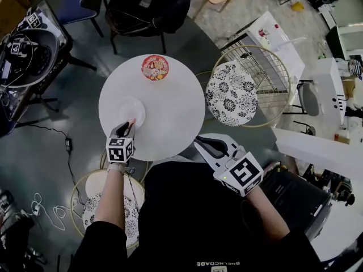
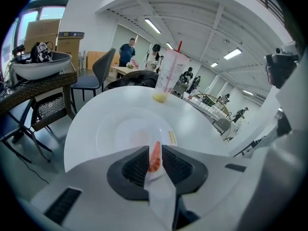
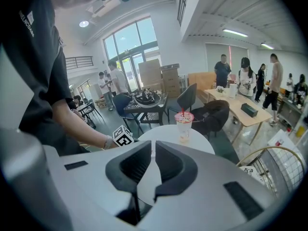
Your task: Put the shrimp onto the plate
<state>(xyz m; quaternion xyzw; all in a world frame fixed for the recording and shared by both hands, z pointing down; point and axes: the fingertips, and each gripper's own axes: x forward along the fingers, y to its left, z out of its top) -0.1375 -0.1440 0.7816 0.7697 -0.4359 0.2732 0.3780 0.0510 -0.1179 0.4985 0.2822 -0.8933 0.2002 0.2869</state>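
My left gripper (image 1: 128,127) is clamped on the shrimp (image 2: 155,156) and holds it over the near rim of the plate (image 2: 107,131) on the round white table (image 1: 170,112) — whether its tip touches the dish, I can't tell. So the carry looks done; lowering and letting go are left. My right gripper (image 3: 153,150) hangs off the table's edge, jaws drawn together on nothing
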